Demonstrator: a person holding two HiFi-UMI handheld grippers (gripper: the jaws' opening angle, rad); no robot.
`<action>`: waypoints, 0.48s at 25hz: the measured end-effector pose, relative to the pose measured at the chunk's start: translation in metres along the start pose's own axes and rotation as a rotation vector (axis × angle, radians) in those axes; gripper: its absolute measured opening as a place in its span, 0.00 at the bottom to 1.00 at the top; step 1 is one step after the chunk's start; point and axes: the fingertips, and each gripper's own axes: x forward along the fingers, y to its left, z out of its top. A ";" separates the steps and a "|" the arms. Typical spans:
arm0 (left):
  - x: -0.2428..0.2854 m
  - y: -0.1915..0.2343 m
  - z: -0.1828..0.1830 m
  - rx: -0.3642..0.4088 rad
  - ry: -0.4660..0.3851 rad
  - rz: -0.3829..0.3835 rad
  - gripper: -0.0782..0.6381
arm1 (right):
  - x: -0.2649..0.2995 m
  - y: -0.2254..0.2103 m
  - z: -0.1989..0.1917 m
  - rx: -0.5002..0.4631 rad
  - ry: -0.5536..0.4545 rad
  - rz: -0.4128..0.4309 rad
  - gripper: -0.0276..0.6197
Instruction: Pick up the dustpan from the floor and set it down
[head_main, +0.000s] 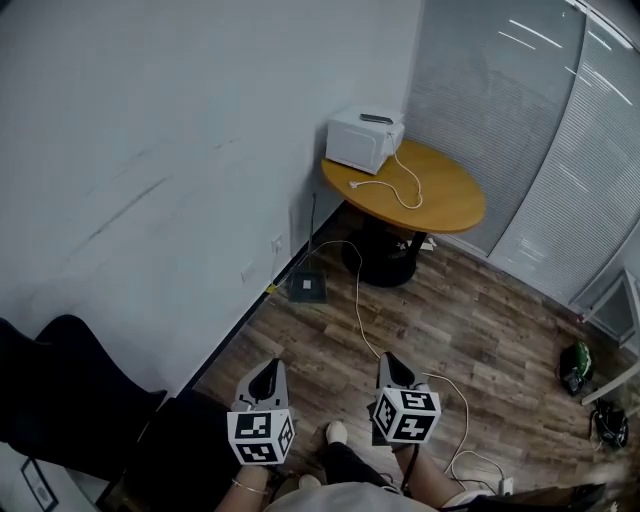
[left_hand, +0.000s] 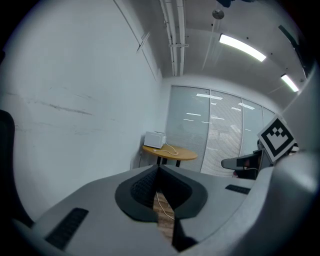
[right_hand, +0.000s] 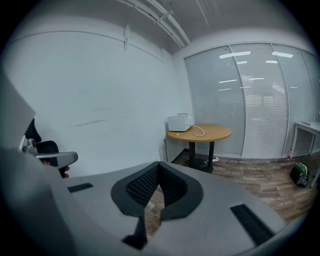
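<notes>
In the head view a grey dustpan (head_main: 306, 288) lies on the wood floor against the white wall, its thin dark handle (head_main: 313, 215) standing upright. Both grippers hang low, well short of it, near the person's feet. My left gripper (head_main: 267, 368) points toward the wall and table; its jaws meet at the tips with nothing between them (left_hand: 159, 168). My right gripper (head_main: 389, 362) is beside it, also shut and empty (right_hand: 160, 164). I cannot make out the dustpan in either gripper view.
A round wooden table (head_main: 440, 205) on a black foot stands in the corner with a white appliance (head_main: 364, 140) on it. A white cable (head_main: 362, 318) trails across the floor. A black chair (head_main: 60, 385) is at the left, a green object (head_main: 575, 366) at the right.
</notes>
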 end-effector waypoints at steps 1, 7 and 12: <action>0.004 0.003 0.000 0.000 0.002 0.006 0.13 | 0.006 0.000 0.000 0.007 0.003 0.003 0.09; 0.035 0.011 0.007 0.000 0.004 0.026 0.13 | 0.041 -0.005 0.013 -0.001 0.011 0.015 0.09; 0.071 0.009 0.020 0.000 0.001 0.034 0.13 | 0.073 -0.016 0.033 -0.011 0.016 0.036 0.09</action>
